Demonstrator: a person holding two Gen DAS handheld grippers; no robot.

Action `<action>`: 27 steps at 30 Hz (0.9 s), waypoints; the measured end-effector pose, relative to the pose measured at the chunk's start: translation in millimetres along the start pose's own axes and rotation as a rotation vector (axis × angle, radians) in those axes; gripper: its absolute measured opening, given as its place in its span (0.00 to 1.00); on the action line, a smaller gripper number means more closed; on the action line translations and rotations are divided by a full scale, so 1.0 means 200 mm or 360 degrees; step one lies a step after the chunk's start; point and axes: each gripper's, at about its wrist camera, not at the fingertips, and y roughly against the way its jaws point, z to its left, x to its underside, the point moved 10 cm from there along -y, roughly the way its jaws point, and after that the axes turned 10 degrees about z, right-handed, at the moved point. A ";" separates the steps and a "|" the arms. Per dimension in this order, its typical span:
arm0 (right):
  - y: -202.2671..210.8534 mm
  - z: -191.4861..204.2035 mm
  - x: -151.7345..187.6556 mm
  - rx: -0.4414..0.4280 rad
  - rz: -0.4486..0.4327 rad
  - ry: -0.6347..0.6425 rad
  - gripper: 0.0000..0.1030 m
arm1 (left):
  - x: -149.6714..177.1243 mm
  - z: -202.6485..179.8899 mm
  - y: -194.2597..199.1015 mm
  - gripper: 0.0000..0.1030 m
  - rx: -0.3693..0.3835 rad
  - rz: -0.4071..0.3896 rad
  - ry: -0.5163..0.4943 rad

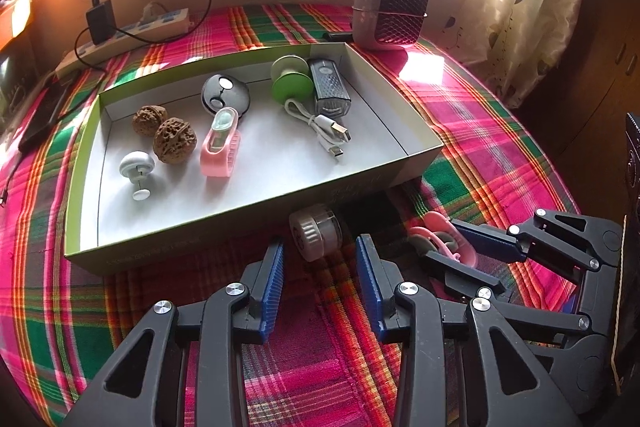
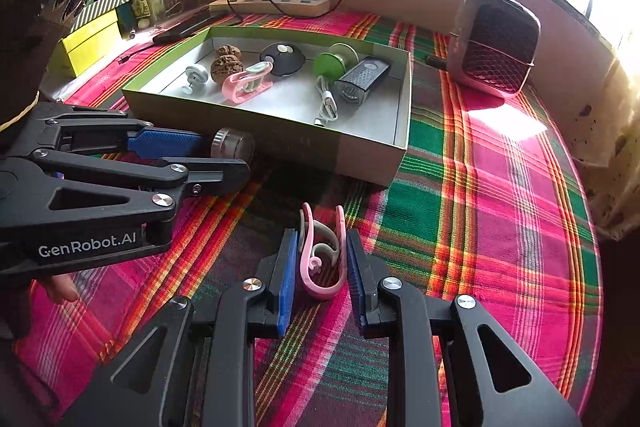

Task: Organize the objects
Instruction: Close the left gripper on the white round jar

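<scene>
My right gripper pinches the pink clip over the tablecloth, just before the box's near wall. My left gripper gapes empty behind the small jar. I judge the springy clip could squirt out.

- The right claw has its blue pads against either side of a pink clip with a grey inner piece, low over the plaid cloth.
- The left claw reaches in from the left, jaws apart; a small ribbed round jar lies at its tips, just beside the box's near wall.
- The shallow box holds two walnuts, a white knob, another pink clip, a black disc, a green spool, a white cable and a dark grey device.
- A mesh-fronted heater stands right of the box; a power strip lies behind it.
</scene>
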 end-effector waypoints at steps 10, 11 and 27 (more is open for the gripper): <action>0.00 0.00 0.00 -0.0004 0.0000 -0.0004 0.24 | -0.02 -0.01 -0.04 0.33 -0.0049 0.0002 -0.0009; 0.00 0.00 0.00 -0.0003 0.0000 -0.0004 0.24 | -0.03 -0.01 -0.04 0.33 -0.0052 -0.0001 -0.0010; 0.00 0.00 0.00 -0.0005 0.0000 -0.0005 0.24 | -0.03 0.00 -0.04 0.27 -0.0077 -0.0018 -0.0004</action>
